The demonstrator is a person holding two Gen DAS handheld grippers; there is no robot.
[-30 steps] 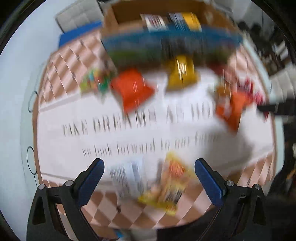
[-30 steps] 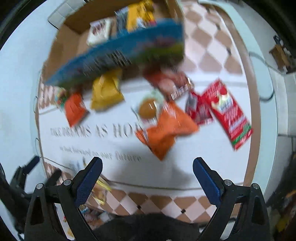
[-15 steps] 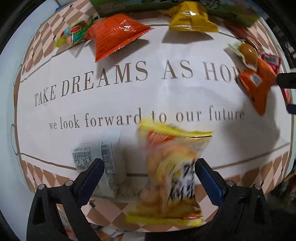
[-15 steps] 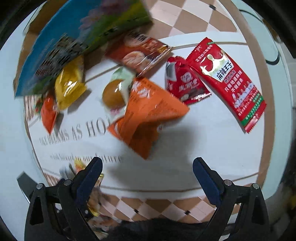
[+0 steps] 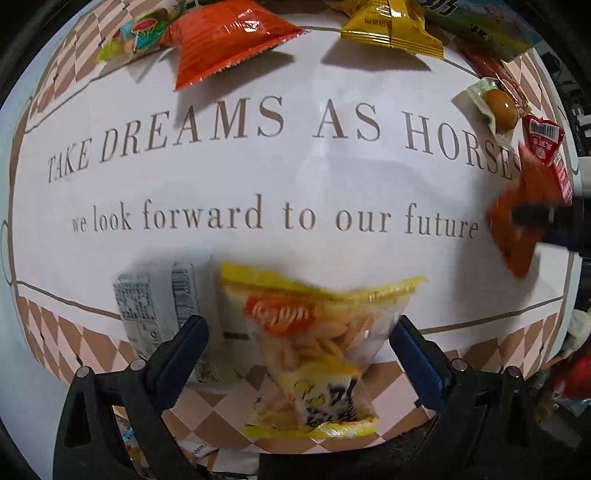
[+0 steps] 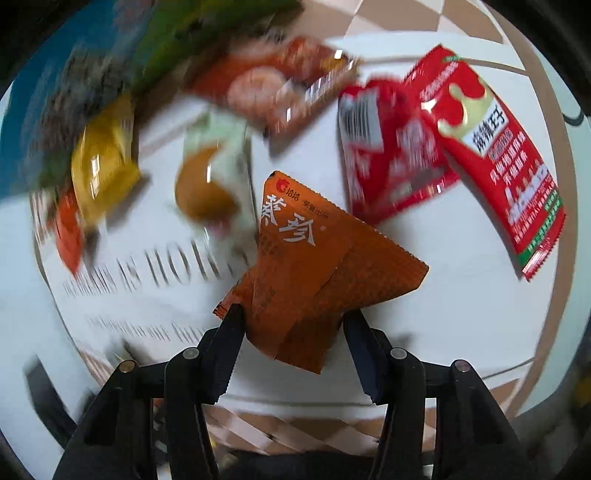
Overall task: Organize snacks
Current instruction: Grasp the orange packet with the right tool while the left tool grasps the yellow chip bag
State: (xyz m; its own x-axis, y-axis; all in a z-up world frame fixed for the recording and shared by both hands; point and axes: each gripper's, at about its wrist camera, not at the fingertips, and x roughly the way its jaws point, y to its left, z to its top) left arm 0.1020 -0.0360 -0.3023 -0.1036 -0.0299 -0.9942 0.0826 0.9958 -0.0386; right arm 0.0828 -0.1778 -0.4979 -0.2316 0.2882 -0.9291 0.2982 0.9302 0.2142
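My left gripper (image 5: 297, 343) is open, its fingers on either side of a yellow chip bag (image 5: 317, 350) lying on the checkered edge of the mat. A white packet (image 5: 162, 306) lies just left of it. My right gripper (image 6: 293, 332) has narrowed around the lower end of an orange triangular packet (image 6: 314, 273), fingers touching both sides. The same orange packet shows at the right edge of the left wrist view (image 5: 524, 218). Red packets (image 6: 491, 155) lie to the right of it.
A lettered white mat (image 5: 295, 177) covers the table. An orange bag (image 5: 225, 40), yellow bag (image 5: 388, 26), candy bag (image 5: 136, 37) and packed egg (image 5: 498, 107) lie along its far side. A blue-green box (image 6: 74, 92) stands at the back.
Both grippers have dropped toward the table. The left one came down over the yellow chip bag. The right one closed in on the orange packet.
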